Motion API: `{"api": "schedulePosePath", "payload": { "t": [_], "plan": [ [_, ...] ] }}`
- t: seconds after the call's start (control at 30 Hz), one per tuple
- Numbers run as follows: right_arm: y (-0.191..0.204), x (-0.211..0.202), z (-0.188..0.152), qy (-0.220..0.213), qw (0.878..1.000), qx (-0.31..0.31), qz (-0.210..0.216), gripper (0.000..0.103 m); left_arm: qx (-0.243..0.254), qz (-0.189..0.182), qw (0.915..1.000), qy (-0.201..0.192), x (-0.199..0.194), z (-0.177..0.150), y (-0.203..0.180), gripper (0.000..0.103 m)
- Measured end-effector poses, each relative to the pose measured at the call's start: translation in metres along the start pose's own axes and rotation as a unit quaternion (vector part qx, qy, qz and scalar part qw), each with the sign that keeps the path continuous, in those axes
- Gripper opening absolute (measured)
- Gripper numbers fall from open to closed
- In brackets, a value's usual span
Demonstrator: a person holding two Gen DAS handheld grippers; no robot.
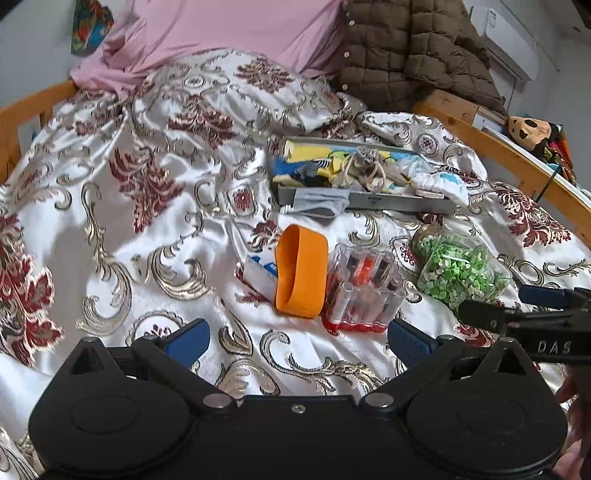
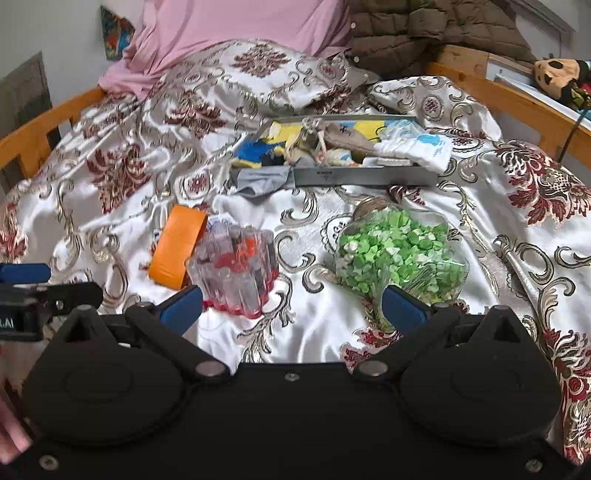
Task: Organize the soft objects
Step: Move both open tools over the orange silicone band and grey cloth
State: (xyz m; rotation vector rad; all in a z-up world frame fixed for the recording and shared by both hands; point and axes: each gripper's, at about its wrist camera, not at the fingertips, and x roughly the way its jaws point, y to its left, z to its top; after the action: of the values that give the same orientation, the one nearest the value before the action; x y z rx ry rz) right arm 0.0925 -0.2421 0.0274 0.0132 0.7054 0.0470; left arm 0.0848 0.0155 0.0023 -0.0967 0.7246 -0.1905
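Left wrist view is showing the left gripper (image 1: 298,341) hanging over the bedspread (image 1: 110,221), jaws spread wide, nothing in them. The grey tray (image 1: 388,202) of soft stuff is sitting around 12 o'clock, a grey cloth (image 1: 319,206) drooping over its front wall. The right gripper (image 2: 291,308) is gaping empty too. The orange band (image 1: 302,271) is partly hiding a white packet (image 1: 258,275), label unreadable.

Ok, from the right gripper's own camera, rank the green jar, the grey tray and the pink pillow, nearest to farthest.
1. Green jar: lying on its side just ahead of the right gripper, right of centre.
2. Grey tray: mid-bed, full of soft items.
3. Pink pillow: at the head of the bed.
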Motion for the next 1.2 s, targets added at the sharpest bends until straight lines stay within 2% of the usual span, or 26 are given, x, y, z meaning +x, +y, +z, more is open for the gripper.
{"api": "schedulePosePath", "payload": {
  "t": [0.23,0.53,0.73,0.97,1.2],
  "plan": [
    [0.01,0.011,-0.001,0.014,1.0,-0.017,-0.004,0.102,-0.023,0.012,0.9992,0.03,0.011,-0.001,0.006,0.102],
    [0.008,0.014,-0.001,0.015,0.999,-0.03,-0.005,0.102,-0.058,0.002,0.9972,0.048,0.017,0.0,0.014,0.102],
    [0.002,0.014,0.001,0.01,0.999,-0.032,-0.003,0.102,-0.086,-0.014,0.9951,0.047,0.02,0.003,0.018,0.102],
    [0.005,0.016,0.006,0.0,0.998,-0.059,-0.007,0.102,-0.095,-0.008,0.9944,0.044,0.026,0.007,0.021,0.102],
    [0.011,0.022,0.024,-0.025,0.995,-0.097,0.01,0.102,-0.101,-0.019,0.9939,0.04,0.053,0.021,0.024,0.102]
  ]
}}
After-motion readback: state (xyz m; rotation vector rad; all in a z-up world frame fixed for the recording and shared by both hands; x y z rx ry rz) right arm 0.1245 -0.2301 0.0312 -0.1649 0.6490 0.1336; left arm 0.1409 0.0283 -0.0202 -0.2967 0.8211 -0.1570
